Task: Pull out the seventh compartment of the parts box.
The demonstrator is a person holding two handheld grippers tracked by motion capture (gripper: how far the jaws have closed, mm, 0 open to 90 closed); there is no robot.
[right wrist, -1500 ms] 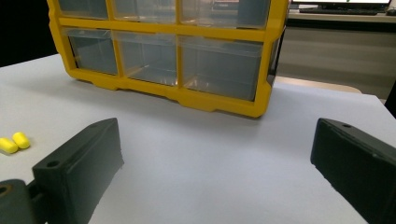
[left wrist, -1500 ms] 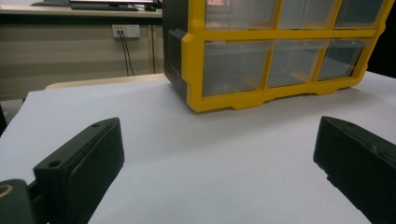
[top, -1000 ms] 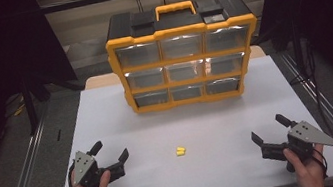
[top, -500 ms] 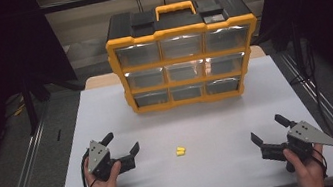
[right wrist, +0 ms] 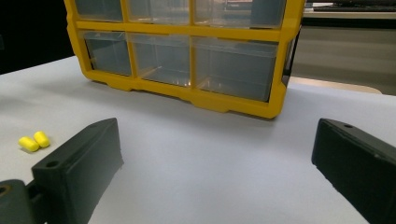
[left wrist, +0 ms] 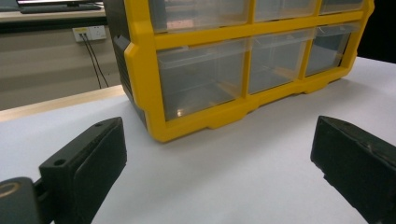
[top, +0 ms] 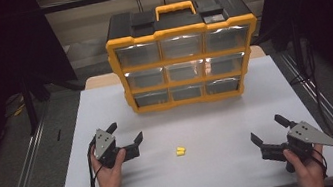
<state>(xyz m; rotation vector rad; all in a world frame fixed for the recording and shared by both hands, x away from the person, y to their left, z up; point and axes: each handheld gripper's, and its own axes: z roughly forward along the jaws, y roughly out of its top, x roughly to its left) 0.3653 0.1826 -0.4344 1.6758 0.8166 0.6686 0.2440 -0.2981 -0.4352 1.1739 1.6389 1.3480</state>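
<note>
Two small yellow earplugs (top: 180,151) lie side by side on the white table (top: 219,120), in front of a yellow and black drawer organizer (top: 184,55) with clear drawers, all pushed in. My left gripper (top: 125,133) is open and empty, left of the earplugs and angled toward the organizer (left wrist: 224,70). The right gripper (top: 267,128) rests open and empty near the front right edge. Its own view has the earplugs (right wrist: 33,141) far to the left and the organizer (right wrist: 187,56) ahead.
Metal rails (top: 22,172) run along both sides of the table. A wooden table edge (top: 99,80) shows behind the white surface. Dark curtains flank the scene. Open table lies between the two grippers and the organizer.
The left gripper has moved forward and to the right, nearer the organizer and the earplugs. The right gripper has stayed where it was.
</note>
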